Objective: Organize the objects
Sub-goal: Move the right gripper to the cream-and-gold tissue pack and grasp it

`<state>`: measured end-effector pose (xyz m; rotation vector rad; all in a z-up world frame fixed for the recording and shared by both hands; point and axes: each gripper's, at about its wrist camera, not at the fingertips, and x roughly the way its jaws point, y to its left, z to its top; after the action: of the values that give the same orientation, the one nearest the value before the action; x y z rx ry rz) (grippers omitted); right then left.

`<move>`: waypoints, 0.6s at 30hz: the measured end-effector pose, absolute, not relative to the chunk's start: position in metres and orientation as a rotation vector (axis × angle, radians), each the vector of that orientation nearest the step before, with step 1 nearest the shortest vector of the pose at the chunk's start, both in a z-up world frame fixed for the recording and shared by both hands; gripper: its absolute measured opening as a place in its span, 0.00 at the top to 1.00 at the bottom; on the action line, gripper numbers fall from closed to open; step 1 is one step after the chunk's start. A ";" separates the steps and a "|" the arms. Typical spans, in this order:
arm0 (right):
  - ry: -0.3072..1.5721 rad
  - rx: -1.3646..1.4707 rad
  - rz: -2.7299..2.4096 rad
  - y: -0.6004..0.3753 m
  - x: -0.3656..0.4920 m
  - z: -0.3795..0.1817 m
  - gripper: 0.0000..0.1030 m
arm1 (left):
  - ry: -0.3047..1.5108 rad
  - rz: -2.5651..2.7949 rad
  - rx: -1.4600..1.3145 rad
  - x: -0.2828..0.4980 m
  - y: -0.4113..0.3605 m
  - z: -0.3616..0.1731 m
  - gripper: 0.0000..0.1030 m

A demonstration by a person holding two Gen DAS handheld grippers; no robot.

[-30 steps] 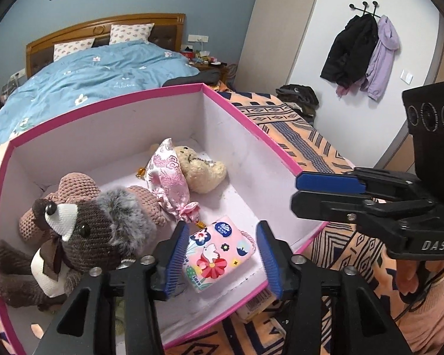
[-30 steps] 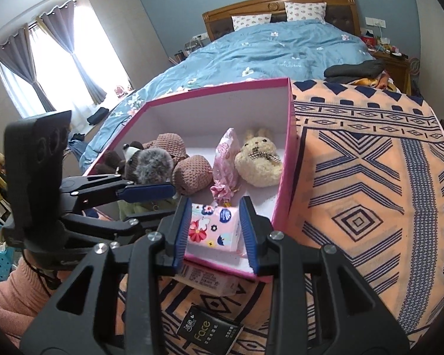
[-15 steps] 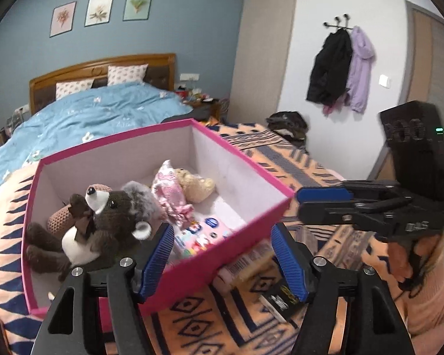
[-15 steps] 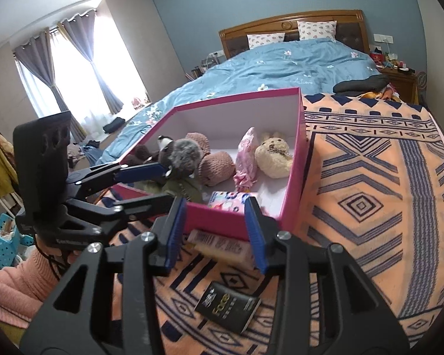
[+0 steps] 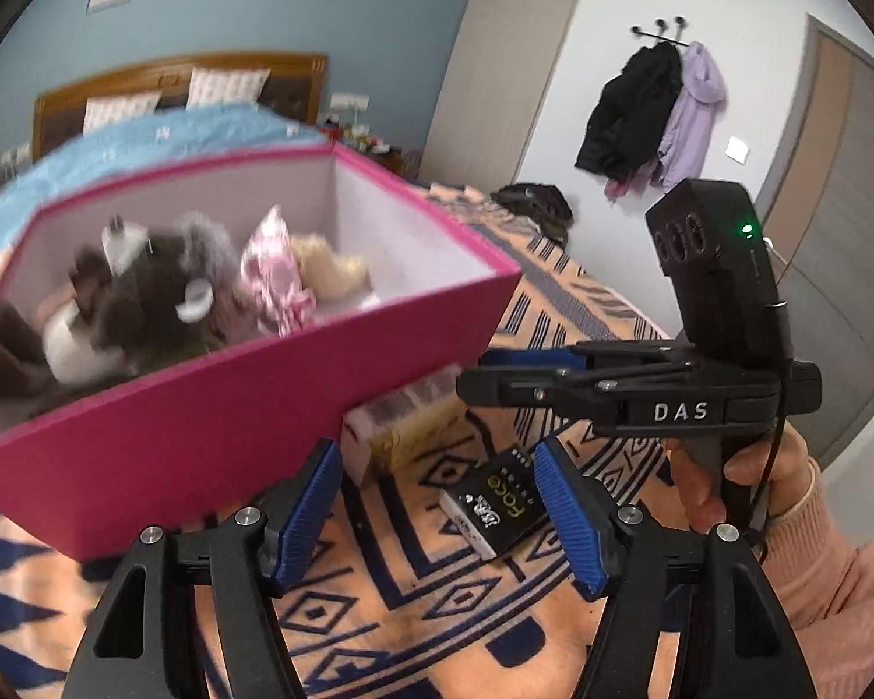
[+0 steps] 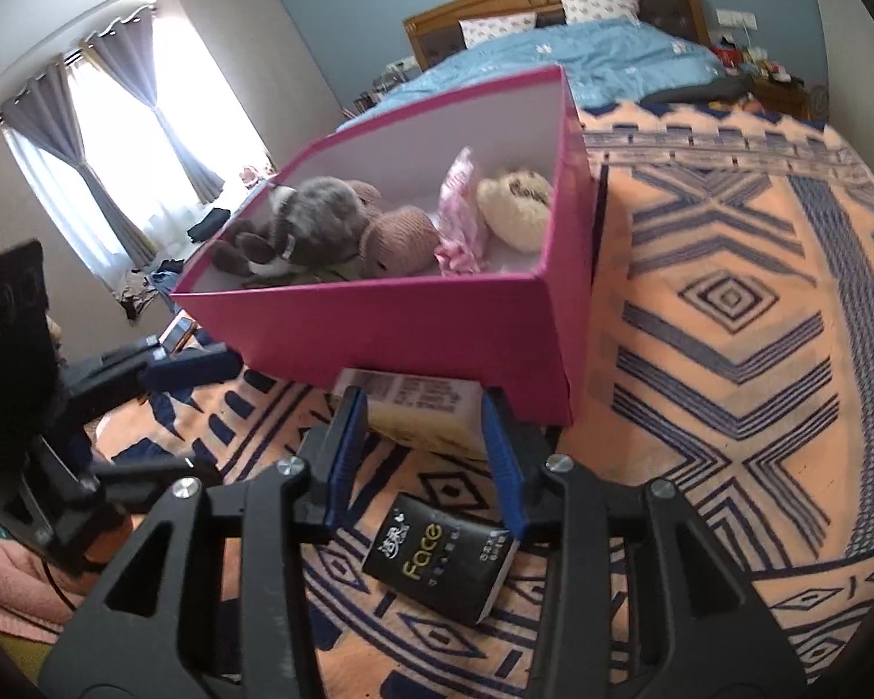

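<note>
- Both grippers have backed out of the pink box (image 6: 413,326) since a second ago. Views now sit lower, looking at its near wall and the patterned blanket (image 6: 728,303) in front of it.
- Flowery tissue pack that sat between the jaws earlier is hidden now, presumably down on the box floor behind the wall.
- Left gripper (image 5: 437,515): jaws apart, wider than a second ago, nothing between them. Black "Face" pack (image 5: 495,509) lies on the blanket beyond the tips.
- Right gripper (image 6: 425,454): jaws apart and empty. Cream packet (image 6: 419,413) lies just past the tips, against the box's near wall; no pad contact visible.
- Already in the box: grey-brown bear (image 6: 314,227), knitted brown toy (image 6: 399,242), pink patterned pouch (image 6: 463,215), beige plush (image 6: 515,204).
- Left to do, as I read it: cream packet and black "Face" pack are both outside the box.
- Right gripper looks lined up on the cream packet as the likely next pick.
</note>
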<state>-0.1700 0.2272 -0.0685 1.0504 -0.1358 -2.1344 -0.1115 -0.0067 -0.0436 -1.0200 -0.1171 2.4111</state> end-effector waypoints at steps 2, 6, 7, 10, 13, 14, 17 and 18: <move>-0.149 1.076 -2.128 0.226 -0.175 -0.073 0.58 | -0.134 2.403 -1.049 -0.117 -0.007 -0.051 0.33; -0.166 1.088 -2.107 0.220 -0.180 -0.077 0.58 | -0.194 2.362 -1.082 -0.125 -0.006 -0.060 0.33; -0.162 1.088 -2.104 0.219 -0.180 -0.078 0.58 | -0.201 2.358 -1.087 -0.127 -0.006 -0.062 0.33; -0.155 1.091 -2.082 0.213 -0.178 -0.081 0.60 | -0.208 2.350 -1.097 -0.131 -0.002 -0.067 0.34; -0.142 1.096 -2.085 0.213 -0.176 -0.083 0.63 | -0.209 2.337 -1.100 -0.130 -0.001 -0.068 0.34; -0.147 1.097 -2.082 0.214 -0.175 -0.083 0.63 | -0.207 2.331 -1.100 -0.129 -0.002 -0.068 0.34; -0.133 1.096 -2.071 0.215 -0.169 -0.084 0.63 | -0.187 2.317 -1.105 -0.123 -0.002 -0.070 0.34; -0.122 1.095 -2.064 0.215 -0.165 -0.084 0.63 | -0.180 2.310 -1.112 -0.120 -0.003 -0.072 0.34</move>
<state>-0.1652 0.2152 -0.0839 1.0951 -0.1219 -2.0638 -0.1205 -0.0027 -0.0720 -1.1117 -0.1801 2.3103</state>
